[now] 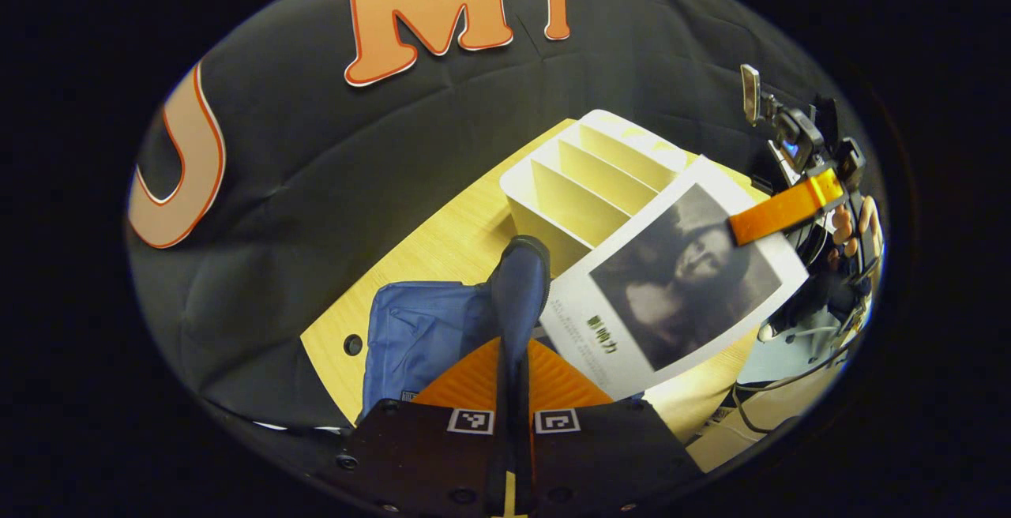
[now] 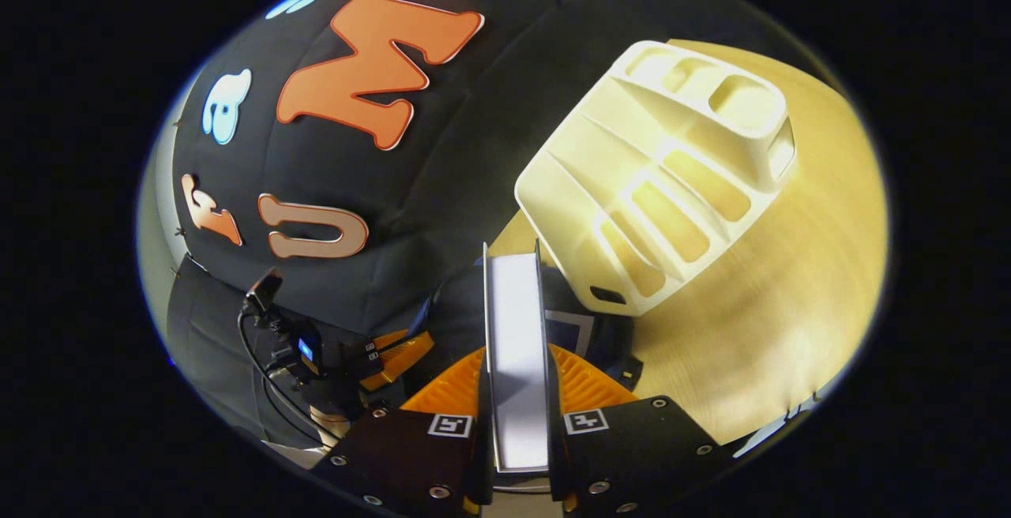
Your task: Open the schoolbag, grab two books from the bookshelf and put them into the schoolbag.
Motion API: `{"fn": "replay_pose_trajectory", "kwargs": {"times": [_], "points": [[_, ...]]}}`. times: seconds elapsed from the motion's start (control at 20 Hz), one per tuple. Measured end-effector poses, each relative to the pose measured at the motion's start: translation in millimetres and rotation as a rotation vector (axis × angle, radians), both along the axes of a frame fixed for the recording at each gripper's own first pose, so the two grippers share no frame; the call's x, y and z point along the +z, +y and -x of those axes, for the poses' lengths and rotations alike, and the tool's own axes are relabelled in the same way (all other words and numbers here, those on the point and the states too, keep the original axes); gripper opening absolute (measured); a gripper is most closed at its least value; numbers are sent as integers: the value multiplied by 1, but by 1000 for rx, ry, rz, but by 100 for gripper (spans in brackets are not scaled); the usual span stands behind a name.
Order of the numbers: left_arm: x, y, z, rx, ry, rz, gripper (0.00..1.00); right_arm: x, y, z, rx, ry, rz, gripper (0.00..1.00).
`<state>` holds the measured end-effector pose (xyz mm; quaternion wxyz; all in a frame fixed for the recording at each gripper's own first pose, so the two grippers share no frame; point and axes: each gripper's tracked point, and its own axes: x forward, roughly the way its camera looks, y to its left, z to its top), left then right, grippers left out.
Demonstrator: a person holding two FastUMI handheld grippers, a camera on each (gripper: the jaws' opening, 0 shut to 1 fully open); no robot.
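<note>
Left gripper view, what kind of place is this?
Probably a staged recording booth set up like a study desk: a black cloth wall behind a light wooden table holding a white bookshelf and a blue schoolbag.

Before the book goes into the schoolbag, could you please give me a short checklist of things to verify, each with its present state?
1. Right gripper holds the book firmly: ok, the book stands edge-on between both fingers.
2. Left gripper holds the schoolbag: ok, the fingers are closed on its dark blue handle.
3. Schoolbag mouth is open wide enough: cannot tell, the opening is hidden behind the left gripper and the book.
4. Book is clear of the bookshelf: ok, it is out of the slots and apart from the shelf.
5. Book is above the bag: cannot tell; in the left gripper view its cover hangs beside the handle.
6. Second book waiting in the bookshelf: not ok, the visible slots look empty.
</note>
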<state>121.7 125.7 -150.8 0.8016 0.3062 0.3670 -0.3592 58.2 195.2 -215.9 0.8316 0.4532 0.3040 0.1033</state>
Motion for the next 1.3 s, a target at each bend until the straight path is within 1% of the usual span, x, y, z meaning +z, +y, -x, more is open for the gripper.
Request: {"fn": "replay_pose_trajectory", "kwargs": {"times": [0.1,0.2,0.35,0.45,0.7,0.85,0.9,1.0,1.1,1.15,1.2,1.25,1.3], "points": [[1,-4,0,-7,-1,-2,5,-21,15,-9,6,18,-23,28],[2,-5,1,-14,-4,-6,5,-36,25,-24,7,29,-11,27],[4,-7,2,-18,-4,-9,5,-42,41,-42,4,7,-32,27],[5,-7,1,-22,-10,-16,5,-52,54,-56,1,-4,-13,27],[9,-11,3,-36,-15,-15,5,-70,97,-82,6,14,-29,27],[14,-14,3,-48,-25,-11,5,-69,112,-104,-20,2,-36,27],[14,-14,3,-43,-23,-5,5,-69,116,-108,-28,-3,-33,27],[16,-11,-1,-34,-29,-7,5,-70,127,-109,-20,1,-11,27],[16,-7,-3,-23,-34,-11,5,-74,129,-109,-9,15,53,33],[15,-5,-3,-17,-29,-10,5,-77,130,-104,8,35,93,38],[15,-5,-3,-15,-28,-6,5,-79,131,-99,33,52,106,41],[15,-5,-4,-14,-27,-7,5,-82,131,-98,41,72,103,28],[14,-6,-3,-12,-25,-4,5,-80,132,-95,44,81,96,31]]}}
